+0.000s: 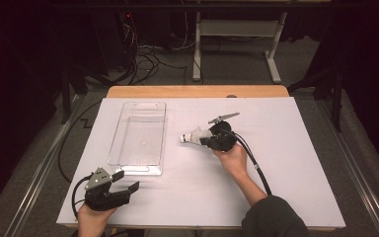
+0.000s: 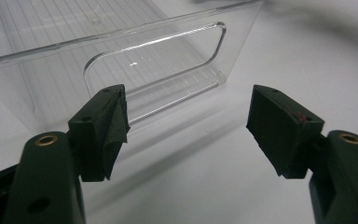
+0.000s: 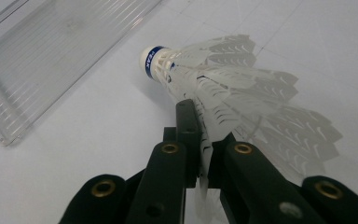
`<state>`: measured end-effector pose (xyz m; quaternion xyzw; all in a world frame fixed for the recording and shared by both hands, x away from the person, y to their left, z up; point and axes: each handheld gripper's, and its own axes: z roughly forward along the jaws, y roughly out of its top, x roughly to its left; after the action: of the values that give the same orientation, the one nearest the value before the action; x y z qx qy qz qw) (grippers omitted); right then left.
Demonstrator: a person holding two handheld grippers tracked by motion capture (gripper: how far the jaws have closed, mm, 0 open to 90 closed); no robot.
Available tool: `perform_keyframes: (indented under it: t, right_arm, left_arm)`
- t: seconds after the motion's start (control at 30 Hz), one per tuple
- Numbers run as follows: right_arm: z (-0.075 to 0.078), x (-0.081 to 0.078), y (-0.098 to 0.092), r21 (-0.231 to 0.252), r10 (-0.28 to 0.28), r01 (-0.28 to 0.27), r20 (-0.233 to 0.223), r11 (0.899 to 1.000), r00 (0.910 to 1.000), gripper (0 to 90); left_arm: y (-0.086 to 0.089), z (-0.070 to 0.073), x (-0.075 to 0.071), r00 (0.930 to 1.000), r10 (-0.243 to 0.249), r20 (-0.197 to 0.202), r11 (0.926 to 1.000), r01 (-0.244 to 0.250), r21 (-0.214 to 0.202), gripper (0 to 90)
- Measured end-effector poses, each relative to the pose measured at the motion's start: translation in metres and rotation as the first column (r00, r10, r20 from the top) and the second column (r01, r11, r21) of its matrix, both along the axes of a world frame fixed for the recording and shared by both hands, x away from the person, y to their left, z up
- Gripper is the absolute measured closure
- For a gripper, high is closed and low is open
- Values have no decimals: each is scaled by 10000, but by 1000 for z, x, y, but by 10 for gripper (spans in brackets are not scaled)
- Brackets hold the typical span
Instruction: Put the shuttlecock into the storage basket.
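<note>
A white plastic shuttlecock (image 1: 191,135) with a blue band on its cork lies just right of a clear plastic bin (image 1: 143,103) in the middle of the white table. My right gripper (image 1: 205,139) is shut on its skirt. In the right gripper view the jaws pinch the feathered skirt of the shuttlecock (image 3: 223,84), cork pointing away toward the bin (image 3: 51,51). My left gripper (image 1: 126,180) rests at the near left, open with nothing between its jaws. In the left gripper view that gripper (image 2: 189,126) faces the bin's near end wall (image 2: 154,51) and its handle cut-out.
The white table top (image 1: 286,163) has a wooden strip (image 1: 197,91) along its far edge. Beyond it stand a table frame (image 1: 237,29) and loose cables (image 1: 148,61) on the floor. A black cable (image 1: 256,168) trails from the right gripper.
</note>
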<state>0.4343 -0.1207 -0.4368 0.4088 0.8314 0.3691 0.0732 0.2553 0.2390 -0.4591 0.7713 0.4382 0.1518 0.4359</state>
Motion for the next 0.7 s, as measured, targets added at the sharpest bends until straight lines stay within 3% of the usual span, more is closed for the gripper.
perform_keyframes:
  t: [0.7]
  right_arm:
    - [19, -4, -1, 143, 174, -177, 163, 9997, 9997, 895]
  left_arm:
    - [3, 0, 0, 10000, 35, -1, 10000, -35, -33, 300]
